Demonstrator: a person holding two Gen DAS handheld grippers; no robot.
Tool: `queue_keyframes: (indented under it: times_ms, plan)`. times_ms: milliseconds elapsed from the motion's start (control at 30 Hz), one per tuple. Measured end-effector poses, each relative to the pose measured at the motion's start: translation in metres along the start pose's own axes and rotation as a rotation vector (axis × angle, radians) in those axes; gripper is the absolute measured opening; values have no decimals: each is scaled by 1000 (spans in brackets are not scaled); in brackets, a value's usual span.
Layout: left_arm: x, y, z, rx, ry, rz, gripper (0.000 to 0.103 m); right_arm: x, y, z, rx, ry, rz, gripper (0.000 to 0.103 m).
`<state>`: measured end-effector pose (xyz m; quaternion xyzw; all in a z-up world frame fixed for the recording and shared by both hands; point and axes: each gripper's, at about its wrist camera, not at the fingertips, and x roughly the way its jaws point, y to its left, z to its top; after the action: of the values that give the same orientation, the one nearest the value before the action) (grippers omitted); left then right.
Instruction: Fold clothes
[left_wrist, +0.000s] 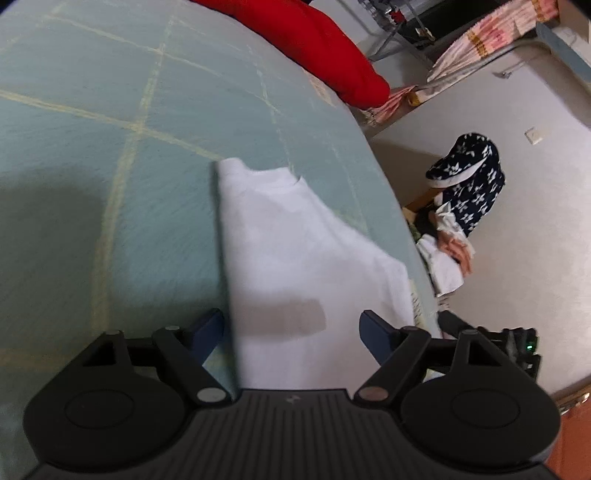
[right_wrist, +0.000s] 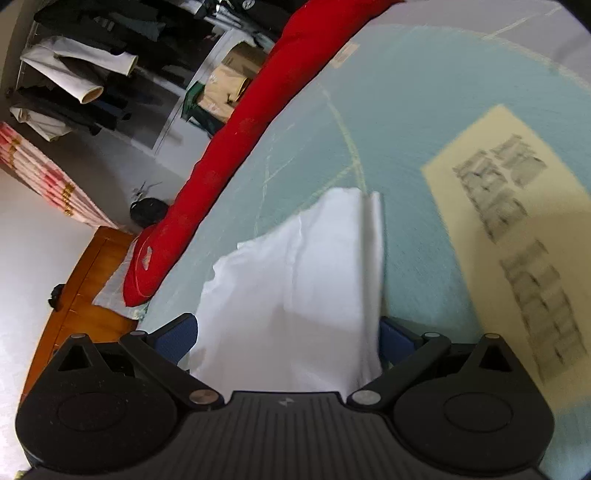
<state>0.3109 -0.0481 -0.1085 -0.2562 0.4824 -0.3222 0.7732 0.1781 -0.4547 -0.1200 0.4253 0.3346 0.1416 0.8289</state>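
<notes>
Mid-fold, I reckon: white shirt on the bed, both hand-held grippers, left and right, spread apart around it. Red bolster at 11 o'clock. Next needs squared edges.

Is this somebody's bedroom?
Probably, yes. A white garment lies on a wide bed with a light blue checked cover, a long red pillow sits at its edge, and clothes hang on an open rack nearby.
</notes>
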Motion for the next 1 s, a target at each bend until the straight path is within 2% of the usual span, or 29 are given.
queue_keyframes:
  times_ms: [67,200,333,433,633,667,733,1000]
  plan:
    - [8,3,7,-23,8,-24,80,11,1,10,-1,13,6,103]
    - [3,3,-4,-39,32,-52,81,17,3,16,2,39,9,103]
    - [-7,7,-22,-72,51,-93,82,2,3,2,12,89,38,103]
    - [-13,10,-34,-47,39,-119,82,-13,0,-11,38,114,68,103]
    - [14,8,-8,-61,47,-124,83,1,-1,-2,50,112,97,103]
    - [18,6,-4,-59,48,-124,86,5,0,0,50,112,99,103]
    - [19,1,-4,-45,48,-116,89,5,2,-2,43,115,98,103]
    - [3,6,-25,-45,56,-150,87,1,6,-13,16,140,104,103]
